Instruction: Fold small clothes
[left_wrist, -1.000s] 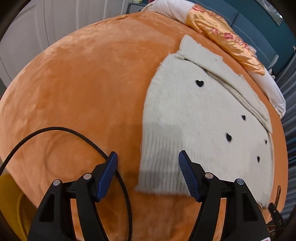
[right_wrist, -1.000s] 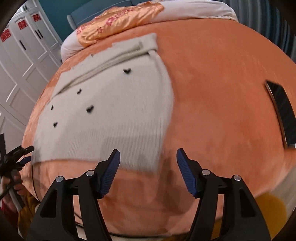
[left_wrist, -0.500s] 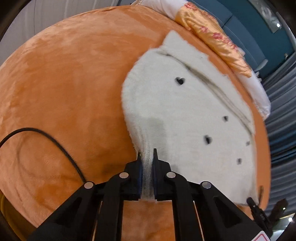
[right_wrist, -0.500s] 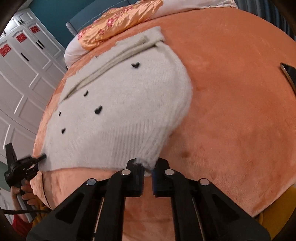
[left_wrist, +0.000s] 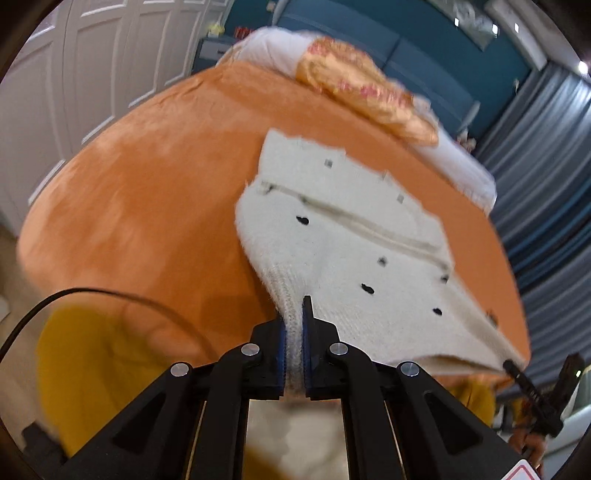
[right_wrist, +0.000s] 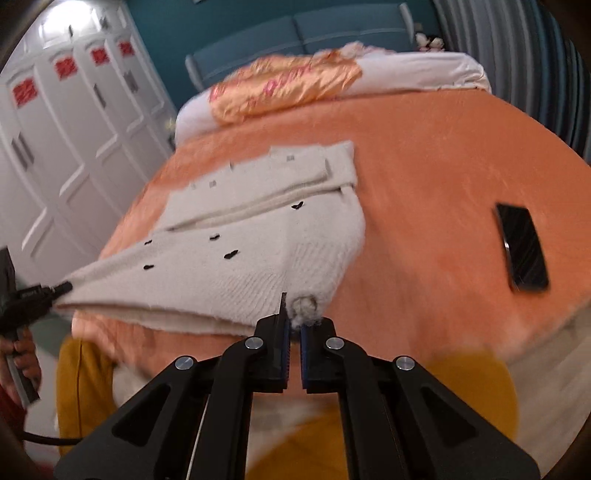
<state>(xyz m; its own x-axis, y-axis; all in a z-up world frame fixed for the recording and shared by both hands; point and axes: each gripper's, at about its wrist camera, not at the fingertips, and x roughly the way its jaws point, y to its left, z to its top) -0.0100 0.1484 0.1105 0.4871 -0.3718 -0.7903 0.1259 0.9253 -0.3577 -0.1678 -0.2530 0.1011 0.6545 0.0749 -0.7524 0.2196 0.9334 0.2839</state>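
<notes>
**Two corners pinched, hem lifted off the bed**

The left tool (left_wrist: 293, 334) is clamped on one hem corner of the cream sweater (left_wrist: 343, 236); the right tool (right_wrist: 293, 332) grips the opposite corner (right_wrist: 304, 308). The soft, light knit sags between them, so corner holds suit it best. Farther up, its upper part lies on the orange bed (left_wrist: 140, 192), a phone (right_wrist: 522, 247) well apart.

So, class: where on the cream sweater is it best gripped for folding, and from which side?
Grip the sweater at the two corners of its ribbed near hem, coming in from the bed's near edge. That hem is a straight, thick edge facing the person, so each corner pinches cleanly. Both the left gripper and right gripper hold it this way, the hem lifted off the orange blanket.
</notes>
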